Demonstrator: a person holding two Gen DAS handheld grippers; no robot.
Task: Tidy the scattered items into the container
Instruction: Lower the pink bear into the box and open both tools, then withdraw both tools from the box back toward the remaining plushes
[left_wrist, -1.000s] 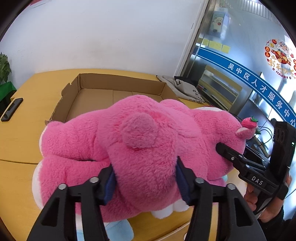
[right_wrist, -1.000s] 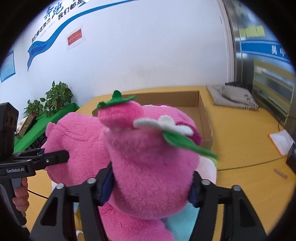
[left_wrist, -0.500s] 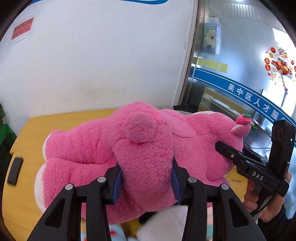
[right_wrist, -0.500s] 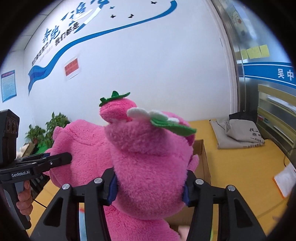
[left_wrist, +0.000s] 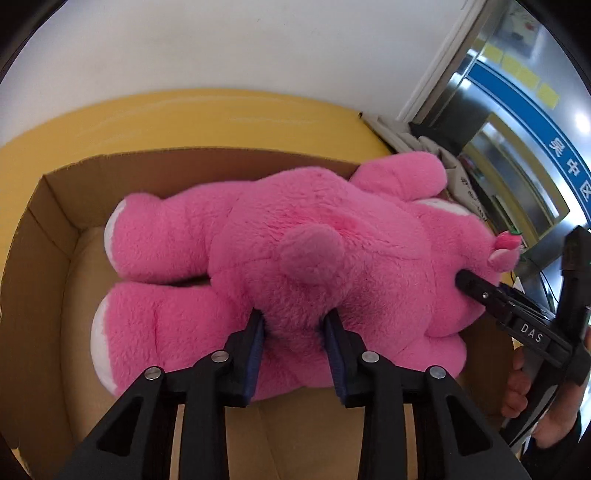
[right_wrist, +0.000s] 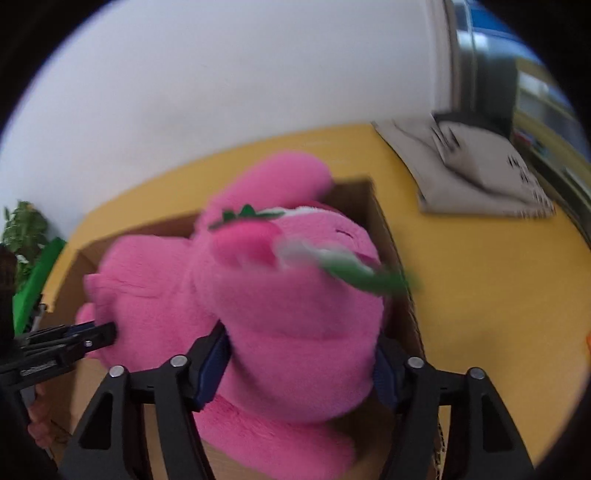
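Your left gripper (left_wrist: 295, 325) is pinching a fold of the pink plush bear (left_wrist: 295, 236), its jaws closing on the fur. Your right gripper (right_wrist: 301, 350) is straddling the bear's head, jaws opening; through the blur, the pads appear still to be touching. Beyond both jaws, the bear is lying in the cardboard box (left_wrist: 48, 229).
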